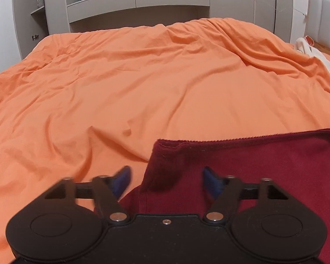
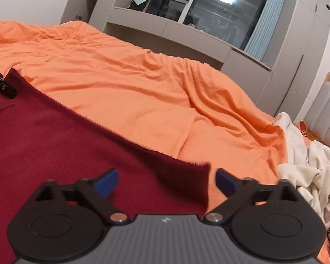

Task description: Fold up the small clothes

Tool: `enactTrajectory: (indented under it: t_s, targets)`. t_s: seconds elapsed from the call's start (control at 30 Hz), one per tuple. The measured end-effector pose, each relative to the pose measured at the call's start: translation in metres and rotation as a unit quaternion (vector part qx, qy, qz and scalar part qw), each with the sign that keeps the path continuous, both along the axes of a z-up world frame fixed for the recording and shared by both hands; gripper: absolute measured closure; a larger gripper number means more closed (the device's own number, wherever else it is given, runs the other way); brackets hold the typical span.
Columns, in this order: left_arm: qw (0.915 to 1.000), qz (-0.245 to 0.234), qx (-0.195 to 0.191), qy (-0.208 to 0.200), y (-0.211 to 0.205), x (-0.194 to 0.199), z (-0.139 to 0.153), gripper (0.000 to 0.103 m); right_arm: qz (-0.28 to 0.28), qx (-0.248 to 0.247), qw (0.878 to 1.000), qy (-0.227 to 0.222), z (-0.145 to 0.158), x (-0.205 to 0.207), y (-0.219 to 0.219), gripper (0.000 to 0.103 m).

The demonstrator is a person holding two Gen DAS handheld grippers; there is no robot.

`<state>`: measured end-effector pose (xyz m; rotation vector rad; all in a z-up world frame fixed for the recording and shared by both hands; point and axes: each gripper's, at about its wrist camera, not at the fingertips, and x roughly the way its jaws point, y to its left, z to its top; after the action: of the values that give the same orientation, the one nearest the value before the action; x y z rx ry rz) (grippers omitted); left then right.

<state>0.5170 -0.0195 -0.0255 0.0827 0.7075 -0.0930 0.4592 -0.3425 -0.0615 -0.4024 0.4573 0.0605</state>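
Note:
A dark red garment (image 1: 242, 167) lies flat on the orange bedspread (image 1: 143, 83). In the left wrist view my left gripper (image 1: 166, 181) is open, its blue fingertips astride the garment's left edge near its far left corner. In the right wrist view the garment (image 2: 66, 145) fills the lower left. My right gripper (image 2: 166, 181) is open, its fingertips astride the garment's far right corner. The left gripper's tip (image 2: 0, 85) shows at the far left edge of that view, at the garment's other corner.
A heap of cream clothes (image 2: 308, 176) lies at the right side of the bed, also seen in the left wrist view (image 1: 323, 59). Grey cabinets (image 1: 143, 2) and a window (image 2: 220, 6) stand beyond the bed. A padded headboard (image 1: 325, 22) is at the right.

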Motion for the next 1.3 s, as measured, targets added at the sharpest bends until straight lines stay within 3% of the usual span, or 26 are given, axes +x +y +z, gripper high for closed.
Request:
enactTrajectory:
  t_s: [0.13,0.33,0.43,0.53,0.77,0.87,0.97,1.2,1.3]
  targets:
    - [0.9999,0.004,0.002,-0.01,-0.002,-0.005,0.005,0.0,-0.014,0.004,1.0,0.005,0.003,0.001,-0.008,0.0]
    - [0.9993,0.025,0.026,0.006,0.001,-0.001,-0.007,0.001,-0.071,-0.001,0.997,0.013,-0.008,0.009,-0.024,0.0]
    - [0.9986,0.042,0.014,0.028,0.009,0.005,-0.017,0.001,-0.097,0.003,0.995,0.023,-0.015,0.015,-0.037,0.0]
    - [0.997,0.055,-0.005,0.055,0.017,0.01,-0.029,0.001,-0.109,0.04,0.993,0.029,-0.012,0.013,-0.053,0.0]
    - [0.9957,0.074,-0.044,0.033,0.025,-0.006,-0.004,0.001,-0.111,0.095,0.989,0.028,0.024,-0.022,-0.077,0.0]
    - [0.9936,0.071,-0.083,0.028,0.029,-0.027,0.01,0.001,-0.101,0.123,0.986,0.044,0.039,-0.041,-0.081,0.0]
    - [0.9931,0.062,-0.097,0.023,0.029,-0.054,0.018,0.001,-0.079,0.135,0.986,0.064,0.044,-0.069,-0.08,0.0]
    - [0.9978,0.024,-0.062,-0.007,0.025,-0.127,0.024,0.001,-0.017,0.1,0.992,0.075,0.042,-0.142,-0.061,0.0]
    - [0.998,0.017,-0.061,-0.006,0.032,-0.16,0.02,0.001,-0.017,0.091,0.991,0.098,0.035,-0.163,-0.055,0.0]
